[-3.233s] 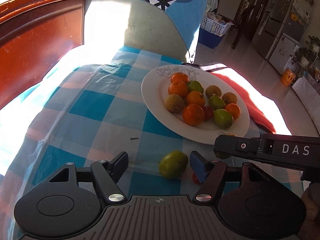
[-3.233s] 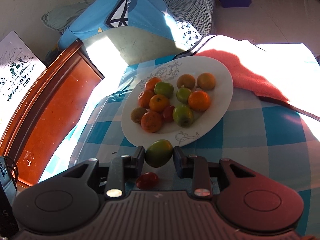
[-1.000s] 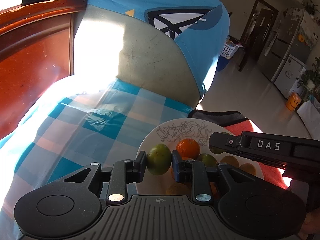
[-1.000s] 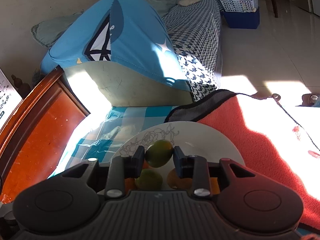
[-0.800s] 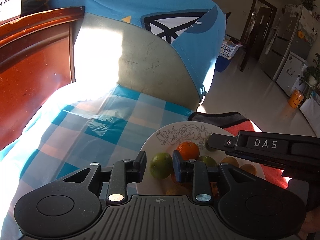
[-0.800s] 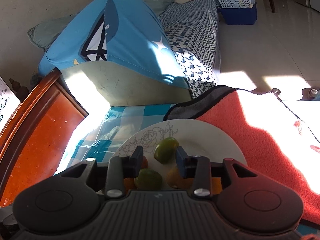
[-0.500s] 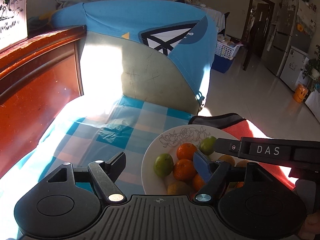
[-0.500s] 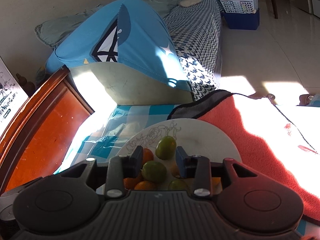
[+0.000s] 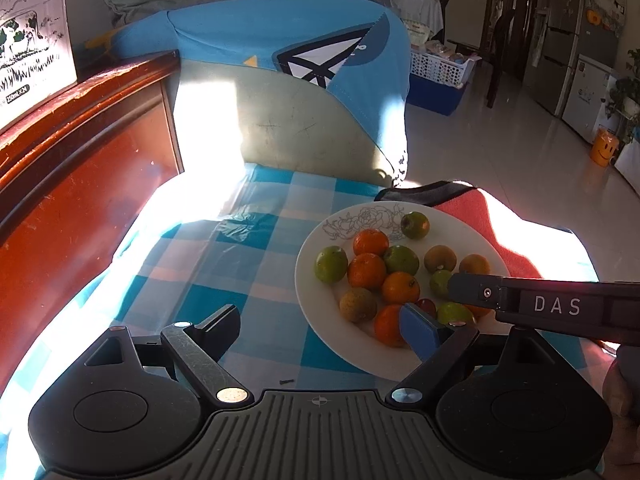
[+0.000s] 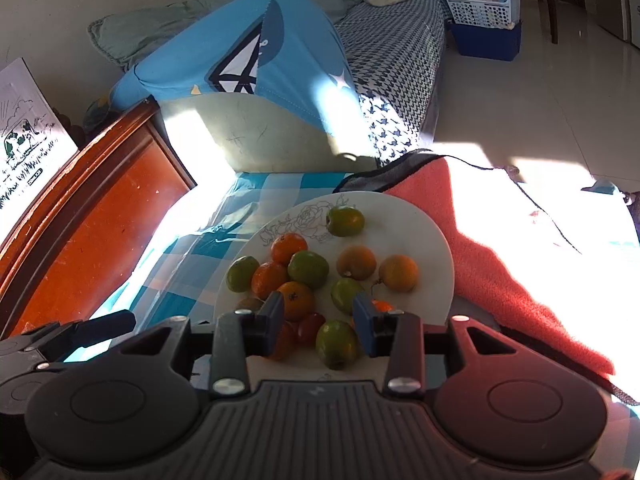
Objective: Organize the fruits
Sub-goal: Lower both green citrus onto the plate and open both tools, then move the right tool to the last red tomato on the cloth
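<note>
A white plate (image 9: 472, 236) (image 10: 420, 224) on the blue checked cloth holds several oranges, green fruits and brownish fruits. One green fruit (image 9: 331, 265) (image 10: 241, 273) lies at the plate's left edge. Another green fruit (image 9: 415, 225) (image 10: 345, 221) lies alone at the far rim. My left gripper (image 9: 320, 326) is open and empty, above the cloth at the plate's near left. My right gripper (image 10: 319, 318) is open and empty over the plate's near side; it also shows in the left wrist view (image 9: 552, 306).
A red wooden headboard (image 9: 80, 184) runs along the left. A blue-covered cushion (image 9: 288, 92) stands behind the cloth. A red towel (image 10: 500, 260) lies right of the plate. A small dark screw (image 9: 286, 381) lies on the cloth.
Both grippers held a green fruit over the plate, then opened and left the fruits on it. Both have since pulled back and up, so more of the plate shows.
</note>
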Tool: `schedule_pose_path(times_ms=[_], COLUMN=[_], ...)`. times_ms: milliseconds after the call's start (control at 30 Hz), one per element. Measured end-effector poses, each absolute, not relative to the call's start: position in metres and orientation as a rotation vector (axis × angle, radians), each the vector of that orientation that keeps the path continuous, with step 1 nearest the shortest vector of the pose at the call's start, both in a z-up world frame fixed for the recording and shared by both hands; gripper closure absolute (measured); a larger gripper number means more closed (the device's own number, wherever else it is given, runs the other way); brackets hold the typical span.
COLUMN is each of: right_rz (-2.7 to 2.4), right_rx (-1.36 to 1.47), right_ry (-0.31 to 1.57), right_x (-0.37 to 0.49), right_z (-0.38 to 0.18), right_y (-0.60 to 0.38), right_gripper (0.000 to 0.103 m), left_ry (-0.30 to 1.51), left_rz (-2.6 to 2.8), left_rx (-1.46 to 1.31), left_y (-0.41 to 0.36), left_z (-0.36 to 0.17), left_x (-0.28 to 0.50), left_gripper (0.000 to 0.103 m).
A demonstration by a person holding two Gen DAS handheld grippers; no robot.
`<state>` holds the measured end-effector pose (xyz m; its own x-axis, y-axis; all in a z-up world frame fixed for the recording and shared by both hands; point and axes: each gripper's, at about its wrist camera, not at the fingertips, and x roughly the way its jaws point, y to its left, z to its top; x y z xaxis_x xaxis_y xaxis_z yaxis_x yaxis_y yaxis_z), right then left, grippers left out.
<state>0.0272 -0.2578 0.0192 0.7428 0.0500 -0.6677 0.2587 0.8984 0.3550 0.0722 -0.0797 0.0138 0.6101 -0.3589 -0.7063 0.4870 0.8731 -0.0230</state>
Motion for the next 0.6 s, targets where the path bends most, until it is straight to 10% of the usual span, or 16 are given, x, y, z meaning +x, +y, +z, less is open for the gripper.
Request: schedule_pose_path(times_ms=[600], right_rz=[0.024], right_rx=[0.409], right_ry=[0.781], right_x=[-0.024], right_z=[0.011], right_y=[-0.214], right_gripper=[0.063], left_ry=[0.876], left_rz=[-0.453], left_rx=[0.195], left_y=[-0.040], left_z=[0.001], left_x=[0.017], left_gripper=[0.010])
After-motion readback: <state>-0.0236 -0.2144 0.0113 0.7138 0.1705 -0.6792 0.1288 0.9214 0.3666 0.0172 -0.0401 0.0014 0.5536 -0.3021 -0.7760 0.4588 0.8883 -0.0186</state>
